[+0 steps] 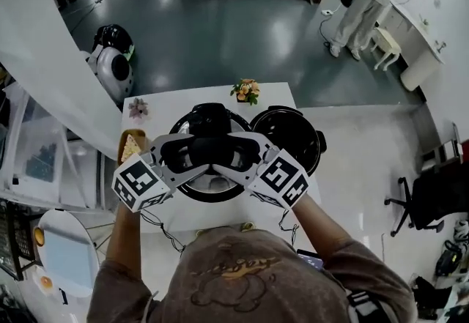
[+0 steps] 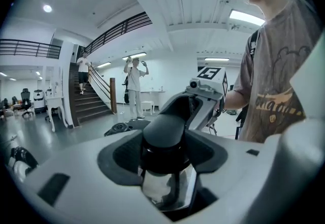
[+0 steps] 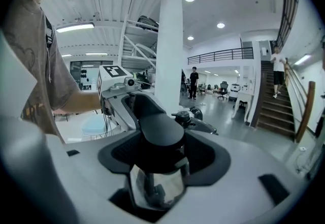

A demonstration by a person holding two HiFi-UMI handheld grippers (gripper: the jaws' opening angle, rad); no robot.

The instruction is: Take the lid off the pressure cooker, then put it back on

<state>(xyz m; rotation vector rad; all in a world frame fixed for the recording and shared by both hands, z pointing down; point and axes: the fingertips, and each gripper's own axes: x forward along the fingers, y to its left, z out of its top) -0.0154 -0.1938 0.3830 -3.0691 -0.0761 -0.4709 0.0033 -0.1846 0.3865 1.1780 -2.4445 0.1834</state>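
My left fingers (image 2: 121,156) are clamped on one end of the black handle (image 2: 163,134) of the lid, its shiny metal showing just under the pads. My right fingers (image 3: 120,156) are clamped the same way on the other end of that handle (image 3: 161,130). So the left gripper (image 1: 192,158) and the right gripper (image 1: 238,158) face each other, nearly nose to nose, and in each gripper view I see the other one just past the handle. Between them they hold the lid (image 1: 214,195) level and off the cooker, in front of my chest. The marker cubes, left (image 1: 139,182) and right (image 1: 284,179), stick out to either side near my hands. The open cooker pot (image 1: 287,137) stands on the white table (image 1: 272,94), just right of the lid in the head view, with its dark inside showing. At the far edge of the table stands a small bunch of flowers (image 1: 245,91). A second small flower (image 1: 138,108) and a little basket of food (image 1: 132,146) sit near the table's left side.
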